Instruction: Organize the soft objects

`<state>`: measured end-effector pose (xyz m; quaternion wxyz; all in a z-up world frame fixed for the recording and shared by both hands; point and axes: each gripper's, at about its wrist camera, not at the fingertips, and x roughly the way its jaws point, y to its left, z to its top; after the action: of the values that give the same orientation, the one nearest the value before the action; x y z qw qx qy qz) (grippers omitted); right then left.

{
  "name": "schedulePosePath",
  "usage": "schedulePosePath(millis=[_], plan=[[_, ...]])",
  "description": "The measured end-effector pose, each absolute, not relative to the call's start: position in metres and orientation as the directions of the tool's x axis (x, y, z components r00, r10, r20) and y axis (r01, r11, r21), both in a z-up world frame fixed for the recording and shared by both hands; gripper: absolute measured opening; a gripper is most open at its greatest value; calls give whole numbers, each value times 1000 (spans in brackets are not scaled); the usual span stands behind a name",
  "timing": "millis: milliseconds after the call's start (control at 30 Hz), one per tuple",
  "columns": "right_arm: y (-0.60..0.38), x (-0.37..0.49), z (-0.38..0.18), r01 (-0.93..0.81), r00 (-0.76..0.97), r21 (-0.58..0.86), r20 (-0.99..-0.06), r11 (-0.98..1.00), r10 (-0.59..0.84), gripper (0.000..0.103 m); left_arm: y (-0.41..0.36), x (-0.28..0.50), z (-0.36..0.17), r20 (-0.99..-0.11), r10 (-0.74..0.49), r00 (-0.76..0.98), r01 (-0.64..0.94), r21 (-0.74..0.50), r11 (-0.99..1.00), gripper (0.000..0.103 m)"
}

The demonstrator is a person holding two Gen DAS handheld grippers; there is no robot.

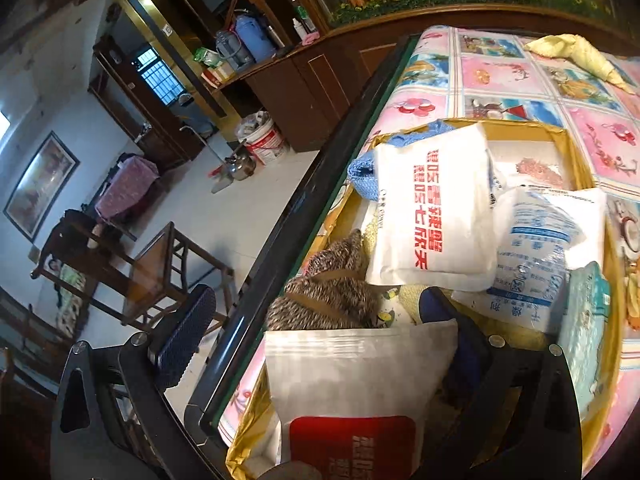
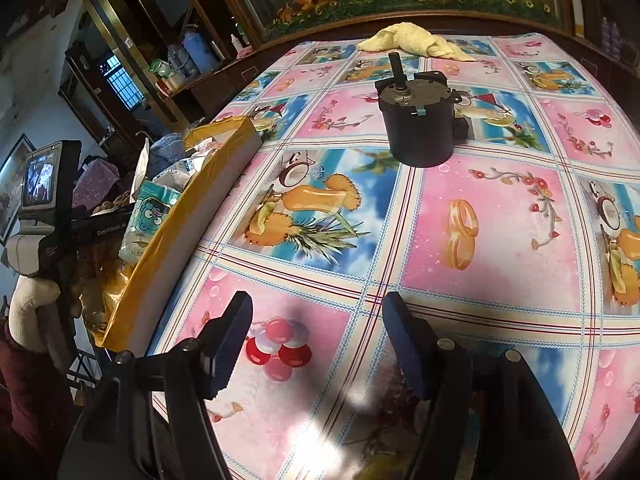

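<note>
**Soft items gathered in the box, one cloth left out**

Left wrist view is filled by the open cardboard box [image 1: 560, 136] — a white pouch with red print [image 1: 428, 208], a clear printed bag [image 1: 536, 256], a blue knit [image 1: 362, 176] and a speckled brown knit [image 1: 324, 292] are seen inside. The left claw [image 1: 320, 344] is spread wide, and a white packet with a red label [image 1: 360, 384] stands between its fingers; whether it is gripped cannot be told. Only the right wrist view shows the dark motor [image 2: 420, 120] standing on the counter [image 2: 500, 208], which is covered by a pink and blue patterned cloth. The right claw [image 2: 316, 344] is held open and empty above it. The yellow towel [image 2: 412, 42] lies at the far edge, well apart from the box. Dark wooden cabinets [image 1: 280, 64] line the room.
</note>
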<state>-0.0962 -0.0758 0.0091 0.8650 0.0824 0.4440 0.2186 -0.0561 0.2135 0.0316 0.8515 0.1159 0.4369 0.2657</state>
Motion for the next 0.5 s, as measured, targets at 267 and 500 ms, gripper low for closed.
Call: schedulePosePath(millis=[267, 500], plan=[[-45, -93, 36, -391, 531, 297, -700, 871, 477, 67, 236, -87, 85, -674, 463, 575, -403, 259, 878, 103], [-15, -100, 27, -438, 478, 322, -707, 839, 521, 67, 244, -2, 72, -690, 506, 517, -408, 321, 854, 103]])
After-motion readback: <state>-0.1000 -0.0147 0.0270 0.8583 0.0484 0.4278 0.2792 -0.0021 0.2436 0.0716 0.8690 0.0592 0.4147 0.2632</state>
